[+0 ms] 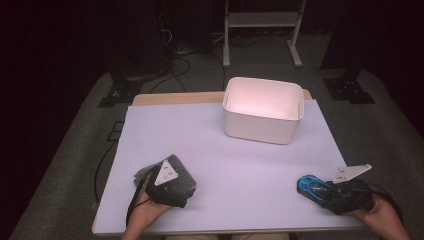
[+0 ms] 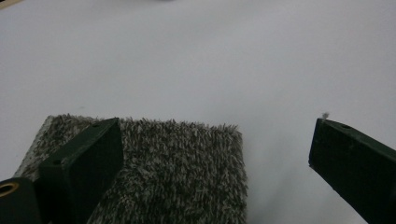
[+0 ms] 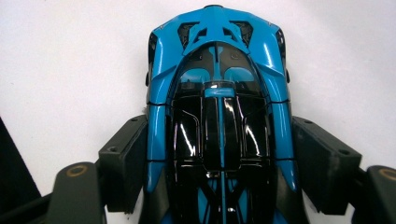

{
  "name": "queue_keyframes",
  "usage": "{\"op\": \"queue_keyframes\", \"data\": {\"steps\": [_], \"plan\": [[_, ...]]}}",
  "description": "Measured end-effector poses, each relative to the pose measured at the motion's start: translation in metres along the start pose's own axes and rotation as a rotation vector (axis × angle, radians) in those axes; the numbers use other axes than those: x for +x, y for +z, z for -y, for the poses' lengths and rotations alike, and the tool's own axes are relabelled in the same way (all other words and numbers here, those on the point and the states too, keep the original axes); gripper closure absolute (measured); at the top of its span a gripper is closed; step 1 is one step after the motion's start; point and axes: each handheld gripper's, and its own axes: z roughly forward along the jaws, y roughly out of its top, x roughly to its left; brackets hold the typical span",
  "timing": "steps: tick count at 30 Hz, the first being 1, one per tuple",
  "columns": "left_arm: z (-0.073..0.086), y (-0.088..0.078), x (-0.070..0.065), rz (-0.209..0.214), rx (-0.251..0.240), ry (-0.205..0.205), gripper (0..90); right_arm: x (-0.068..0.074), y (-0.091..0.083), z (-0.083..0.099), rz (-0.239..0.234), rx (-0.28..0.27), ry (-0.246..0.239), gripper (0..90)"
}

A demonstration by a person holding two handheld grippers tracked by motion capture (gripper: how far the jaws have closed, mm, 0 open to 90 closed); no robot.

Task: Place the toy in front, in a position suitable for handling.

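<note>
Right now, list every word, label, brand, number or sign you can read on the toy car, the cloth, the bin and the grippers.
None can be read.
Blue toy car: no lettering shows on its body.
Grey fuzzy cloth: no tag or print.
White bin: plain walls.
Grey plates on the left gripper and right gripper: dark dots only, too small to read.

Both hands rested low at the near edge, the left gripper (image 1: 167,181) with its jaws spread wide apart, the right gripper (image 1: 320,191) with its jaws pressed against something between them
</note>
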Motion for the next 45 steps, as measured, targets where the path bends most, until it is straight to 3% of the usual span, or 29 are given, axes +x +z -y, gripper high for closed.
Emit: {"op": "queue_keyframes", "data": {"steps": [14, 19, 24, 32, 37, 45], "plan": [[0.000, -0.001, 0.001, -0.005, -0.003, -0.002, 2.8, -0.003, -0.010, -0.001, -0.008, -0.035, 0.021, 25.1], [0.000, -0.001, 0.001, -0.004, -0.006, -0.005, 2.8, -0.002, -0.019, -0.011, -0.021, -0.056, 0.009, 25.1], [0.000, -0.001, 0.002, -0.005, -0.008, -0.009, 2.8, 0.005, -0.033, -0.035, -0.042, -0.090, -0.041, 25.1], [0.001, -0.003, 0.003, -0.008, -0.003, -0.008, 2.7, 0.026, -0.048, -0.090, -0.097, -0.146, -0.165, 26.9], [0.002, -0.004, 0.004, -0.013, -0.008, -0.011, 2.8, 0.042, -0.032, -0.130, -0.156, -0.149, -0.252, 26.9], [0.003, -0.006, 0.007, -0.015, -0.010, -0.011, 2.7, 0.062, -0.003, -0.166, -0.233, -0.142, -0.332, 26.9]]}}
